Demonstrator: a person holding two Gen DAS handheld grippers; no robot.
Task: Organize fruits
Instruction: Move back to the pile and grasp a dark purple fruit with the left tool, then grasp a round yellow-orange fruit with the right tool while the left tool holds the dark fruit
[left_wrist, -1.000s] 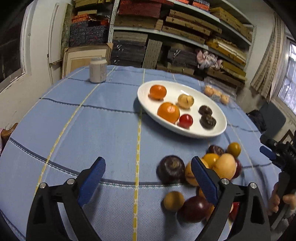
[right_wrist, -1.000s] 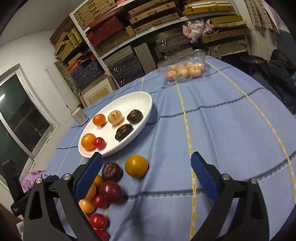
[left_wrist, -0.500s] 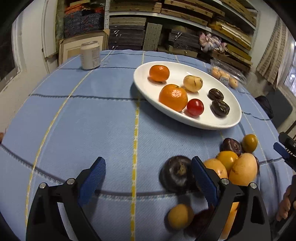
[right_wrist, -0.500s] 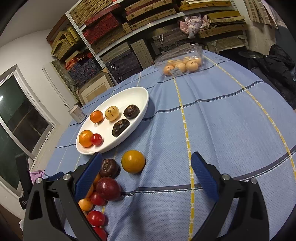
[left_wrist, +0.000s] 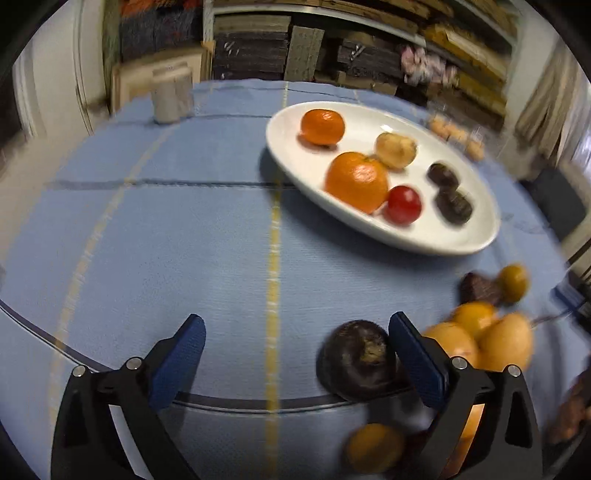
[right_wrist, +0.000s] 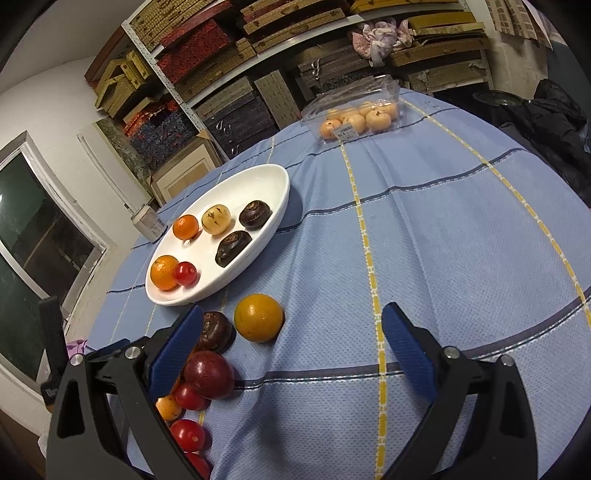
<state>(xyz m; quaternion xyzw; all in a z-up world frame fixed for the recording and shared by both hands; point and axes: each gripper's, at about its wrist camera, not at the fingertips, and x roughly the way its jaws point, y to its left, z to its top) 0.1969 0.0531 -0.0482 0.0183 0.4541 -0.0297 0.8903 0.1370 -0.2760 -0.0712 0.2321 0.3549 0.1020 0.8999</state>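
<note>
Round desk under a blue checked cloth (right_wrist: 424, 229). White oval plate (right_wrist: 266, 184) sits toward the far left of the desk in the right wrist view; on it two oranges, a pale yellowish fruit, a small red fruit (right_wrist: 185, 274) and two dark brown fruits. Loose pile of fruit lies on the cloth just in front of the plate's near end: an orange (right_wrist: 258, 322), a dark brown fruit (right_wrist: 214, 330), a dark red round fruit (right_wrist: 209, 373), several small red and orange ones below. Left gripper (left_wrist: 295, 354) is low over the cloth, jaws opening and very wide, nothing clamped; a dark purple-brown fruit (left_wrist: 356, 363) lies between the jaws, close against the inner face of the right-hand finger, view blurred, contact unclear. Right gripper (right_wrist: 291, 343) hangs over bare cloth, jaws spread wide, empty. Clear plastic box of pale orange fruit (right_wrist: 360, 118) at the desk's far edge. A small can (right_wrist: 147, 221) stands beyond the plate.
</note>
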